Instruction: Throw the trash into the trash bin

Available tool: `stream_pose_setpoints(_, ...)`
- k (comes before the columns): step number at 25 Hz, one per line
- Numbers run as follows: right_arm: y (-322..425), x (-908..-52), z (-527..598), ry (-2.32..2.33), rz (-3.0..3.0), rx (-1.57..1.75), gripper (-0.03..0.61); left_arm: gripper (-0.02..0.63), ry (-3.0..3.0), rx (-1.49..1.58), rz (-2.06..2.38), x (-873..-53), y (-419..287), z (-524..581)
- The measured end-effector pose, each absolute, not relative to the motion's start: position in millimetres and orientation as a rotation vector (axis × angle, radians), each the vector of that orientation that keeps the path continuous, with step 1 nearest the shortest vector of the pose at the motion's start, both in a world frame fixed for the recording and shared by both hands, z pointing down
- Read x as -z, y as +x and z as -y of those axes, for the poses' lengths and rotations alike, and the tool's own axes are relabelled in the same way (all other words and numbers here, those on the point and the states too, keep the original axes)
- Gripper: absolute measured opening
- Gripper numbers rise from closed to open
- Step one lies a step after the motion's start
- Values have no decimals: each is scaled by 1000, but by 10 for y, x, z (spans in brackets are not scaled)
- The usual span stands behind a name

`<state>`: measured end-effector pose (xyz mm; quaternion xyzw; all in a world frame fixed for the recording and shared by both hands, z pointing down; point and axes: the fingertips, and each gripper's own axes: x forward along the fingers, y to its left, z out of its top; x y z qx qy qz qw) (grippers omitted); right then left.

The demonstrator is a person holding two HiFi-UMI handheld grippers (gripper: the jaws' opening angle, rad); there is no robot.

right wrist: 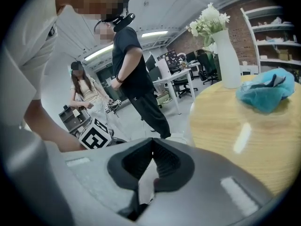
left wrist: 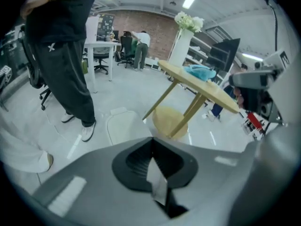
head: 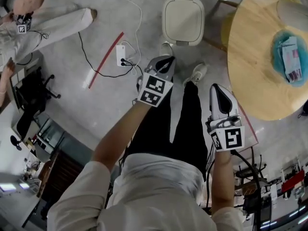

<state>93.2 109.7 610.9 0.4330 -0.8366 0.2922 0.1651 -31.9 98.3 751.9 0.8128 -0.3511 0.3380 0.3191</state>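
The left gripper (head: 165, 64) has its jaws together, empty, with the trash bin (head: 183, 20) ahead of it. The right gripper (head: 219, 91) is closed and empty too. The trash (head: 290, 59) lies on the round table (head: 250, 66), right of the 2 grippers, untouched.

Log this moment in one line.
left tongs: shut, empty | right tongs: shut, empty | trash: on table | trash bin: lid closed
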Motion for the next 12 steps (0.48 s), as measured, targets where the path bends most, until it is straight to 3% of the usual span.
stream_pose_setpoints(12,782,-7065,-1115,1201,2340,-916,0,3,2137,-923,852,-8238,-231,-986)
